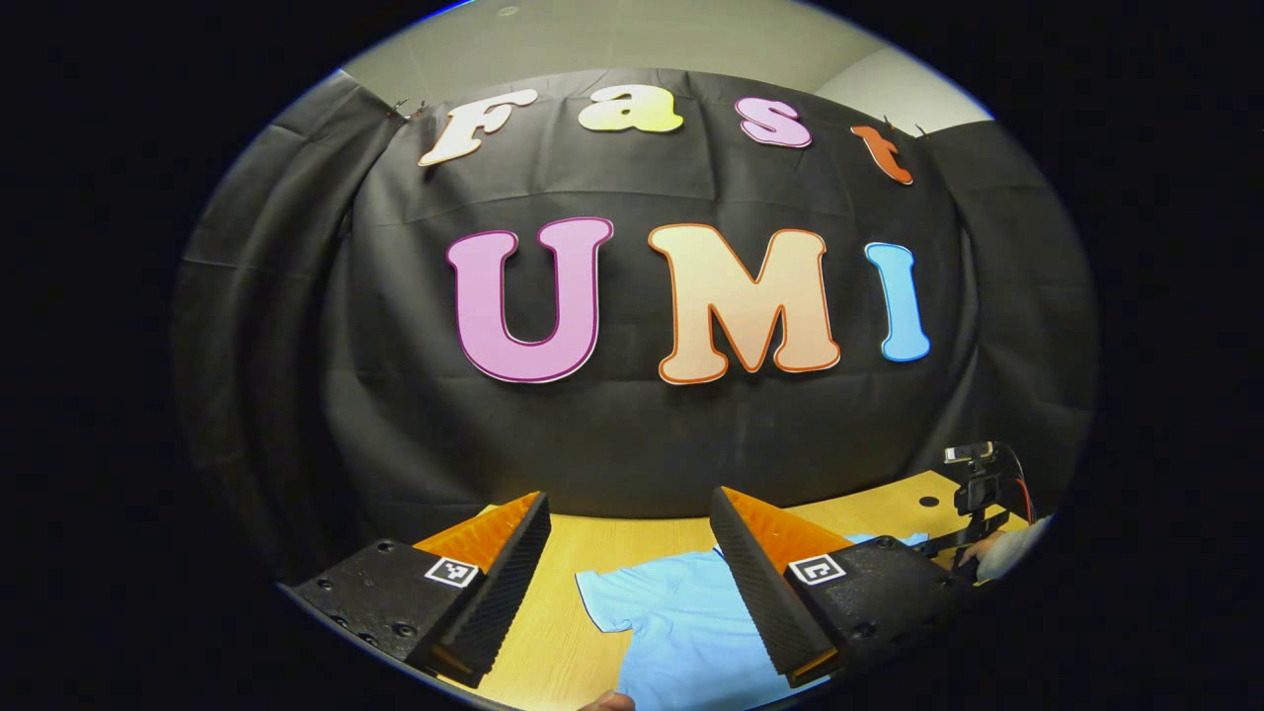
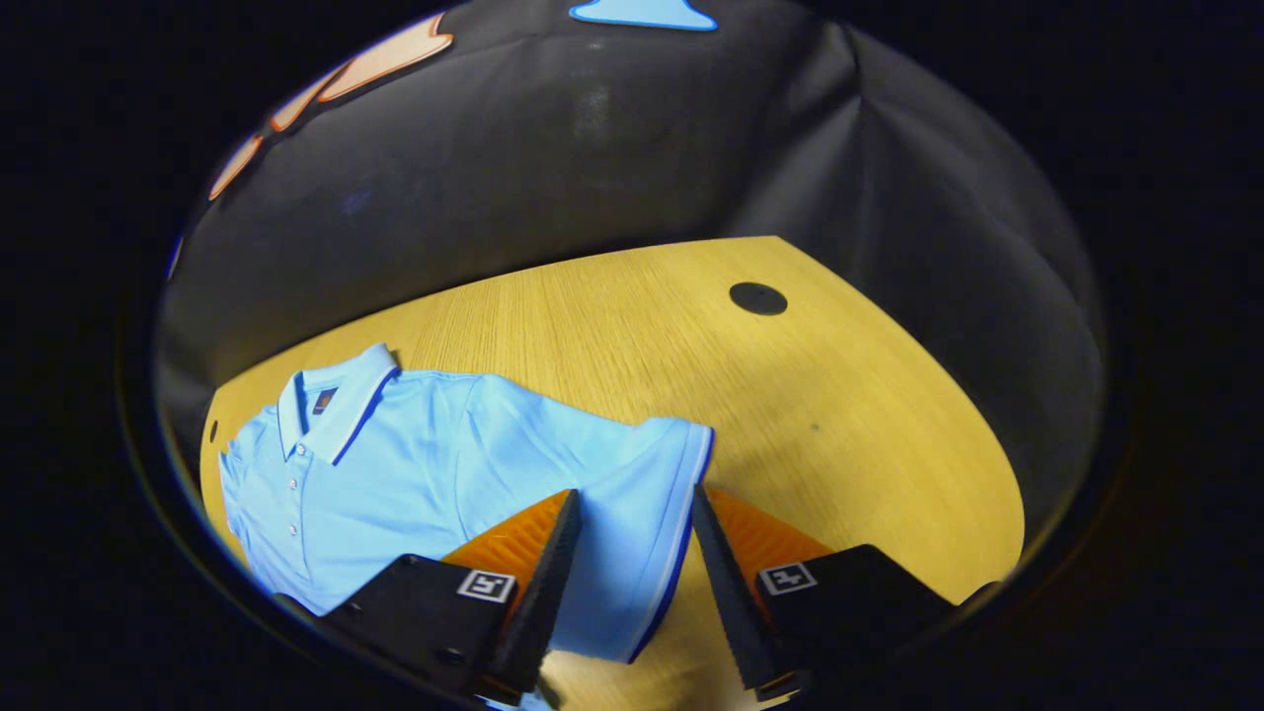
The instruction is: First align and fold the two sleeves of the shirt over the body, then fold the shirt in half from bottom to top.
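Blue cotton, the shirt lay flat on the table, both grippers spread and empty, the right one poised over a sleeve that apparently needed pinching first.

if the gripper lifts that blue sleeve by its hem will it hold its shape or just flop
Likely flop: the shirt lies flat with soft creases, so it looks like thin fabric. The sleeve would probably drape from the pinch. It may slide easily on the smooth wooden table.
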{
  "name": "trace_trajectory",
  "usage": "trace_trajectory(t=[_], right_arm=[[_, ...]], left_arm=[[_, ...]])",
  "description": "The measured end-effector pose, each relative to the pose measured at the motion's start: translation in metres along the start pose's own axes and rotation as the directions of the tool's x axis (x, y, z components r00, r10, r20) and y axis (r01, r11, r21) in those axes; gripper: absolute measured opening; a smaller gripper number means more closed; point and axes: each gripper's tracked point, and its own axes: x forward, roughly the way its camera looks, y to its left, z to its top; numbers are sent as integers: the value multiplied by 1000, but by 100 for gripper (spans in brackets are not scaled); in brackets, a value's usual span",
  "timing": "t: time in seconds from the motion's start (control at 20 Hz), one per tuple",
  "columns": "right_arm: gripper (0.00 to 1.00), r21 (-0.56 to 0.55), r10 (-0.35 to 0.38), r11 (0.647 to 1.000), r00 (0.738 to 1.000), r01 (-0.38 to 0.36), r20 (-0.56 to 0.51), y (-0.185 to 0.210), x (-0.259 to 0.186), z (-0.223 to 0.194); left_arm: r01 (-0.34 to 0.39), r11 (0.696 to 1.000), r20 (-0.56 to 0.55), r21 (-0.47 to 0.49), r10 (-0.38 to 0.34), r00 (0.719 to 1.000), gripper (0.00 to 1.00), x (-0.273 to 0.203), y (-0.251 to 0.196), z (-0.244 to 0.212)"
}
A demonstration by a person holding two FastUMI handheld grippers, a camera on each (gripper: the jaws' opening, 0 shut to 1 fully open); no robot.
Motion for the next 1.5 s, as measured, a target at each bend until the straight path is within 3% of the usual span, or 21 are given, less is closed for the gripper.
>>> trace_trajectory(t=[0.2, 0.4, 0.6, 0.75, 1.05, 1.1, 1.2, 1.35, 1.4, 1.5], right_arm=[[2, 31, 20, 999, 1000, -20, -9, 14, -2, -1], [3, 104, 123, 986, 991, -128, 49, 53, -24, 26], [2, 178, 261, 947, 963, -268, 64, 111, -47, 36], [3, 183, 350, 919, 936, -348, 21, 152, -51, 16], [3, 181, 438, 887, 898, -425, -40, 202, -46, -20], [6, 176, 440, 887, 897, -426, -49, 203, -48, -22], [40, 137, 459, 882, 887, -450, -43, 209, -56, -29], [92, 8, 440, 898, 898, -440, 16, 192, -82, -20], [98, -26, 442, 897, 896, -441, 39, 187, -93, -16], [98, -65, 439, 898, 895, -435, 78, 176, -114, -12]], left_arm=[[2, 1000, -18, -15, -2, 1000, 97, 1, 0, -6], [-8, 1000, -17, -15, 8, 1000, 98, -1, 5, -6], [-13, 999, -28, -29, 13, 1000, 98, 0, 7, -10], [-16, 999, -37, -42, 14, 999, 98, -2, 9, -14], [-38, 995, -92, -90, 30, 995, 98, 7, 29, -40], [-45, 994, -106, -100, 34, 994, 98, 10, 33, -47], [-44, 993, -143, -106, 29, 989, 98, 20, 35, -66], [-42, 990, -192, -137, 15, 981, 98, 41, 36, -95], [-36, 986, -213, -164, 0, 977, 98, 49, 33, -105], [-38, 982, -254, -184, -10, 967, 98, 66, 30, -127]])
